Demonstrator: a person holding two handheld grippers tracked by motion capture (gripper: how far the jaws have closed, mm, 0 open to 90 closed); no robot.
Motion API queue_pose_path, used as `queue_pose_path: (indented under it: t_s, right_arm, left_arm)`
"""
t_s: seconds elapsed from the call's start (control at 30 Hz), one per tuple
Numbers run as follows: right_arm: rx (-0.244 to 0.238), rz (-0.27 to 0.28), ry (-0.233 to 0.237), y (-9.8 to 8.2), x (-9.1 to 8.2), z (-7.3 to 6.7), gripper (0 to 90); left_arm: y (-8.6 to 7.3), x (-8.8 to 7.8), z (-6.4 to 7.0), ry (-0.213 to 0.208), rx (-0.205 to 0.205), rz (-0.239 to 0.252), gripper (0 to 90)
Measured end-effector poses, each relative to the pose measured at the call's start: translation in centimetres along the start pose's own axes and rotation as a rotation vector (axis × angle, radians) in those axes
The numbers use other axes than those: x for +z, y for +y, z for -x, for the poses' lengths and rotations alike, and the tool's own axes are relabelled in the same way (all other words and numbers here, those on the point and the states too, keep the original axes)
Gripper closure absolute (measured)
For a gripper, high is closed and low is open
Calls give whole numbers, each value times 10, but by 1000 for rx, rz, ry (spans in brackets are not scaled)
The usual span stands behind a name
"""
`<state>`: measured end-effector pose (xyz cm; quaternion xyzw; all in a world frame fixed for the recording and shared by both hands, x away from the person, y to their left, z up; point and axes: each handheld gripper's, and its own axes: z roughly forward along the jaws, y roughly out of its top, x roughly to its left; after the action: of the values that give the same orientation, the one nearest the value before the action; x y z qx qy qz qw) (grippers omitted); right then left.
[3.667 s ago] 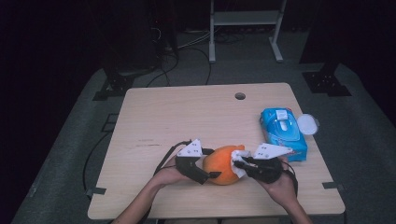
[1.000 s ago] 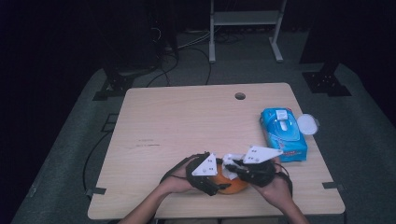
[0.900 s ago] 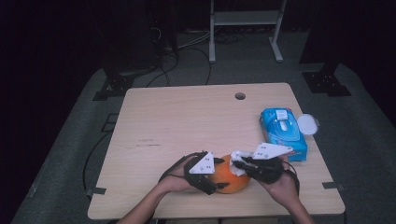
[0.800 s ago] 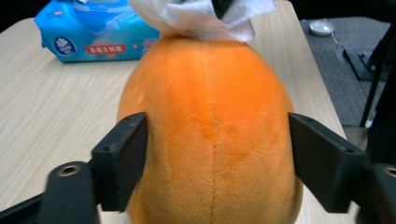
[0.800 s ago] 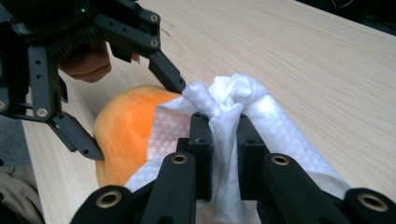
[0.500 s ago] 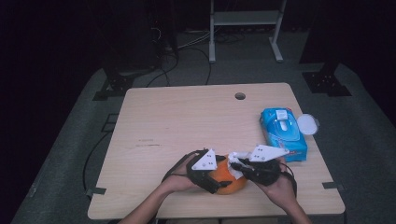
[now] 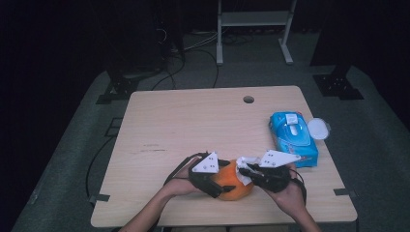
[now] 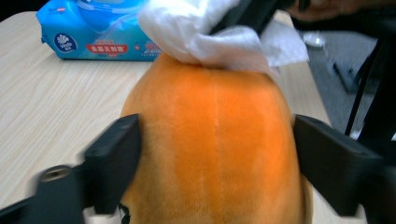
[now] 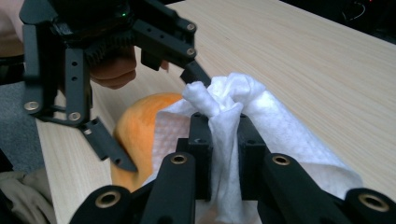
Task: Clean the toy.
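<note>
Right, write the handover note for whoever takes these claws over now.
Left claw: shut on the orange plush fruit, one jaw on each flank, holding it at the table's near edge.
Right claw: shut on a bunched white wipe, pressed on top of the fruit.
Blue wipe pack: on the table's right side, with its lid open.
Done: wipe pulled, fruit gripped, wiping in hand.
Left: finish wiping the fruit, then put the fruit and wipe down.

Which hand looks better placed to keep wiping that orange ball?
The right. Its tool is shut on the white wipe, which lies against the orange ball. The left tool clamps the ball's sides, so it probably just steadies it.
</note>
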<state>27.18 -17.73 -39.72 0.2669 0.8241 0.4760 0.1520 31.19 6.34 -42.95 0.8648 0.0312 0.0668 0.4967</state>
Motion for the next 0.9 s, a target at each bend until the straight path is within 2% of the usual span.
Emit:
queue_pose_path:
  t_s: [0.07,0.17,0.27,0.33,0.47,0.6,0.7,0.73,0.83,0.9]
  right_arm:
    - [17,13,-6,0,-5,5,793]
    - [51,13,-31,-7,-9,15,794]
    - [122,14,-22,-19,-10,26,794]
    - [121,22,-20,-17,-10,24,794]
    - [73,25,0,-9,-8,15,793]
    - [104,6,-7,-17,-7,25,793]
    - [146,-4,-38,-23,-7,35,793]
    - [164,10,-37,-23,-8,38,793]
    - [193,60,-8,-18,-8,39,792]
    - [195,58,8,-19,-6,39,793]
  left_arm:
    - [-3,-2,-4,-4,-24,8,284]
    - [-8,-5,-8,-4,-44,9,290]
    - [-10,-5,-8,-3,-59,18,288]
    - [-10,-4,-7,-1,-54,13,281]
    - [-13,-6,-9,-9,-63,18,278]
    - [-15,-7,-11,-14,-82,26,279]
    - [-14,-5,-8,-34,-57,22,283]
    - [-13,-4,-7,-38,-48,23,284]
    - [-11,-2,-3,-47,-14,14,282]
    - [-10,-5,-5,-32,-4,14,273]
